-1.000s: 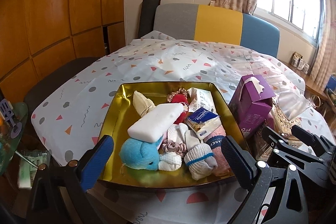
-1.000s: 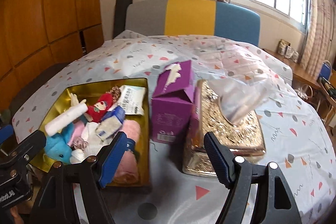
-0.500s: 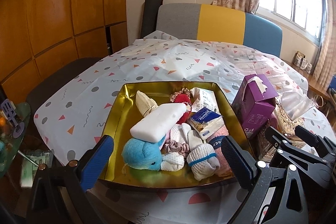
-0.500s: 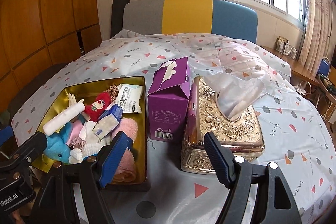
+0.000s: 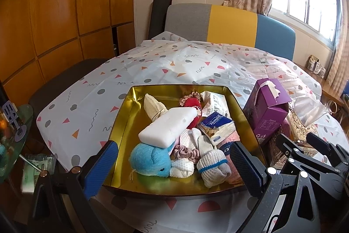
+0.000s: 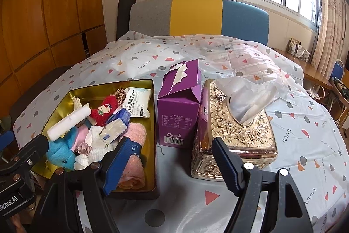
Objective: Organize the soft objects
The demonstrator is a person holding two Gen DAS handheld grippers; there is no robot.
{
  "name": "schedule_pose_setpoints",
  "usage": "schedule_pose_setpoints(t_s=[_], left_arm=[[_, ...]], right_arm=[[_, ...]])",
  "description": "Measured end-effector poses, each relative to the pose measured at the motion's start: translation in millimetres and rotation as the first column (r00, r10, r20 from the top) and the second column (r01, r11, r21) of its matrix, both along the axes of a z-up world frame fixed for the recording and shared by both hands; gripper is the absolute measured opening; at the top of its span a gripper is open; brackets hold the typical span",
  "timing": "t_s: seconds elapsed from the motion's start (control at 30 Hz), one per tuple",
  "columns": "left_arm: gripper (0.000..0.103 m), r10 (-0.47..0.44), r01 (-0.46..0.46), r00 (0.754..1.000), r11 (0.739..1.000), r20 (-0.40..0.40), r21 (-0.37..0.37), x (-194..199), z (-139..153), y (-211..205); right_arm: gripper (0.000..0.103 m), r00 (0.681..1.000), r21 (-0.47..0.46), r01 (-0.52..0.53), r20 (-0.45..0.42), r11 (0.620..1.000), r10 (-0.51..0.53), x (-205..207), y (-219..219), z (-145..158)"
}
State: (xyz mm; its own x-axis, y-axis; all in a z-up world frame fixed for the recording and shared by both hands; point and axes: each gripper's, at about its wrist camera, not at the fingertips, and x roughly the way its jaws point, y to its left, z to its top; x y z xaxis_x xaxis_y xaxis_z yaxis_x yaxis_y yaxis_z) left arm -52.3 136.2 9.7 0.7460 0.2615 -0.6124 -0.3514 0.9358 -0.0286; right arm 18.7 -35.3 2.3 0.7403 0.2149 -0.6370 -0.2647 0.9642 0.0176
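- Tablecloth (image 6: 305,123) lies bare on my right and beyond the gold tray (image 5: 122,115).
- Left gripper (image 5: 172,165) stands spread, empty, at the tray's near rim, soft toys (image 5: 150,158) just ahead.
- Right gripper (image 6: 172,158) stands spread, empty, facing the purple box (image 6: 176,117) beside the tissue box (image 6: 235,132).

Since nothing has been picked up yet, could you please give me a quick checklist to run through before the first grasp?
1. Left gripper open, empty: ok.
2. Right gripper open, empty: ok.
3. Gold metal tray flat on the patterned tablecloth: ok.
4. White foam block on top of the pile, reachable: ok.
5. Blue plush toy free to lift: not ok, block rests on it.
6. Destination for items: cannot tell.
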Motion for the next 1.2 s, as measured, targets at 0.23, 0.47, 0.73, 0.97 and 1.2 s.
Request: schedule_pose_setpoints(t_s=[0.23,0.47,0.73,0.97,1.2], left_arm=[[0.103,0.001,-0.001,1.000,1.000,-0.002,-0.003,-1.1,-0.1,0.6],[0.103,0.001,-0.001,1.000,1.000,-0.002,-0.001,-0.9,-0.6,0.9],[0.103,0.004,-0.004,1.000,1.000,-0.005,-0.003,-1.4,-0.9,1.1],[0.103,0.007,-0.007,1.000,1.000,-0.005,-0.003,-1.8,-0.2,0.9],[0.103,0.007,-0.007,1.000,1.000,-0.002,-0.004,-1.8,1.0,0.6]], right_arm=[[0.077,1.000,-0.001,-0.001,0.002,1.000,0.001,-0.8,0.9,-0.4],[0.077,1.000,0.002,-0.001,0.001,1.000,0.001,-0.8,-0.1,-0.8],[0.077,1.000,0.004,-0.004,-0.005,1.000,0.004,-1.2,-0.4,-1.6],[0.077,1.000,0.004,-0.005,-0.007,1.000,0.005,-1.5,-1.0,-2.1],[0.077,1.000,0.003,-0.008,-0.009,1.000,0.009,-1.2,-1.3,-2.7]])
